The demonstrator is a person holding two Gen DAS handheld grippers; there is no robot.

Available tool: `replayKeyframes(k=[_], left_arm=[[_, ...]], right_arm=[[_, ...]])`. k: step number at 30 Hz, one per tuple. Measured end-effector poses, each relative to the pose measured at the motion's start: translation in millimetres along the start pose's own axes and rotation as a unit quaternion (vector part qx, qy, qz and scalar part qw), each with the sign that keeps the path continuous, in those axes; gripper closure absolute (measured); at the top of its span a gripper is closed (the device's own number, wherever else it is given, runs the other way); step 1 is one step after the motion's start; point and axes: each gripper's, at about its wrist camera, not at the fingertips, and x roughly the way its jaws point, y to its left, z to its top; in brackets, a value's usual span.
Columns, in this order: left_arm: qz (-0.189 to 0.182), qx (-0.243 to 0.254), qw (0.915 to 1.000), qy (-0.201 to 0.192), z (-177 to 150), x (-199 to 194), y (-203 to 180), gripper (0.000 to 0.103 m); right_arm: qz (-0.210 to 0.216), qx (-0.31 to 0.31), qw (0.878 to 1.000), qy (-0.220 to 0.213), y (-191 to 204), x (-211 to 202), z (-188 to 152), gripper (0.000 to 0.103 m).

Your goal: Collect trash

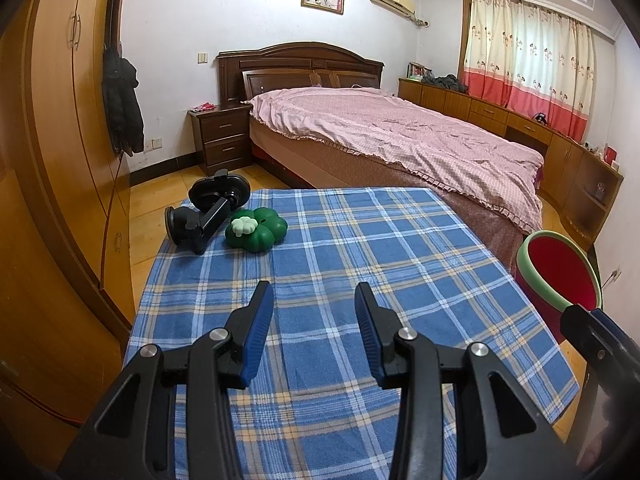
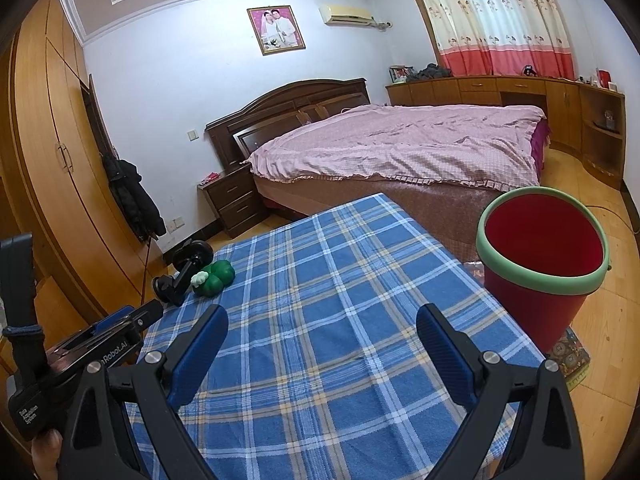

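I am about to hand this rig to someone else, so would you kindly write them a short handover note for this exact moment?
Left gripper: open, empty, over the blue plaid cloth.
Right gripper: open wider, empty, over the same cloth.
Things: a green clover-shaped piece and a black suction-cup holder lie side by side at the cloth's far left corner. The red bucket with a green rim stands off the cloth's right edge and looks empty.
Done: nothing collected yet.
Left: probably move both items into the bucket.

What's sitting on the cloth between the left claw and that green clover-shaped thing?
Nothing. In the left wrist view, only bare blue plaid tablecloth stretches from the open left claw to the green clover-shaped thing. The black phone mount lies beside it, off that line.
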Motion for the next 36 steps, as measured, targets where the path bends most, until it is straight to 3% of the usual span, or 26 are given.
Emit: replayKeyframes(k=[36], left_arm=[[0.007,-0.003,1.0,-0.005,6.2,-5.8,4.0,0.061]], right_arm=[[-0.004,-0.001,1.0,-0.002,5.2,1.4,2.6,0.006]])
